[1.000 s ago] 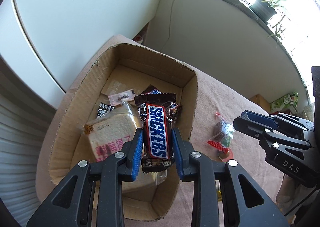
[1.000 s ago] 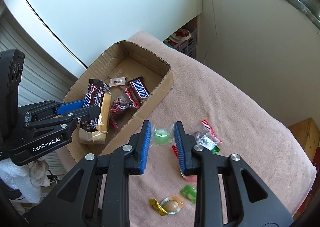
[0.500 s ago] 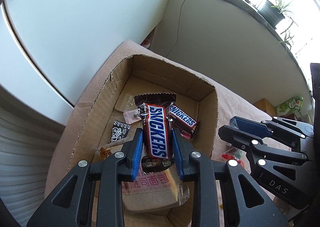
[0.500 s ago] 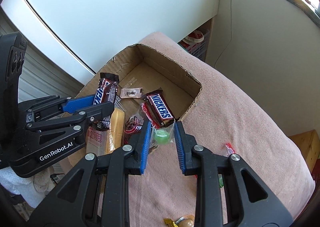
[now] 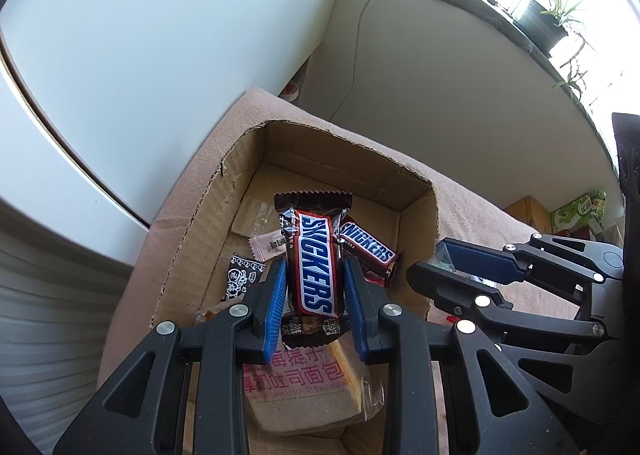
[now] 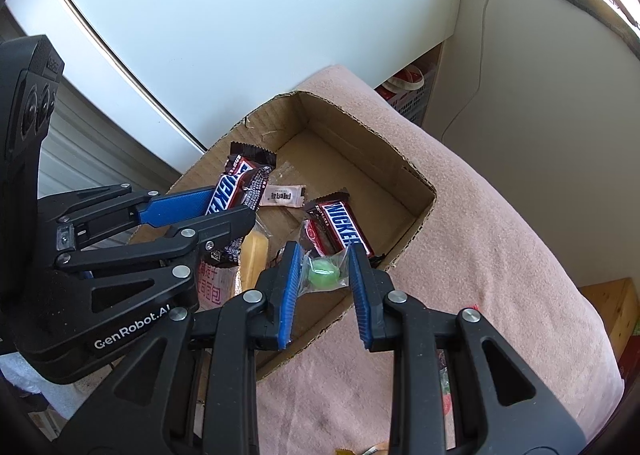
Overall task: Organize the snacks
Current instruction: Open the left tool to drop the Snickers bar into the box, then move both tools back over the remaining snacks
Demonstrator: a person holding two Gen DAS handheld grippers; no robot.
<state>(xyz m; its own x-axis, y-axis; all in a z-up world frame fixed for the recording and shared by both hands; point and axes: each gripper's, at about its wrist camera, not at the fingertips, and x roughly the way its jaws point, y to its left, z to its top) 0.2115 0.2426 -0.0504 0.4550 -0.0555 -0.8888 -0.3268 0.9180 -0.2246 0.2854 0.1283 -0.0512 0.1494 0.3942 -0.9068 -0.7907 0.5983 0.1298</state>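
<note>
One pink cloth-covered surface (image 6: 480,223) carries one open cardboard box (image 5: 416,191), and two grippers hang over that box. The left gripper (image 5: 316,287) has its jaws closed on one upright Snickers bar (image 5: 314,267), held above the box's middle; in the right wrist view that same bar sits at about 10 o'clock from the right gripper (image 6: 324,275). The right gripper's jaws pinch one green candy (image 6: 325,274) in a clear wrapper, over the box's near right wall. Inside the box lie one bagged slice of bread (image 5: 304,395) at 6 o'clock, a second Snickers bar (image 5: 370,247) at 3 o'clock of the held one, one pale pink sachet (image 5: 268,245) at 10 o'clock, and one black-and-white patterned packet (image 5: 240,275) at 9 o'clock. A red wrapper (image 6: 316,235) lies partly under the second bar; what it is I cannot tell. The bread is largely hidden behind the left gripper's fingers, and its print is only partly readable. At the bottom edge of the right wrist view, a yellow wrapper (image 6: 376,449) is cut off on the cloth.
</note>
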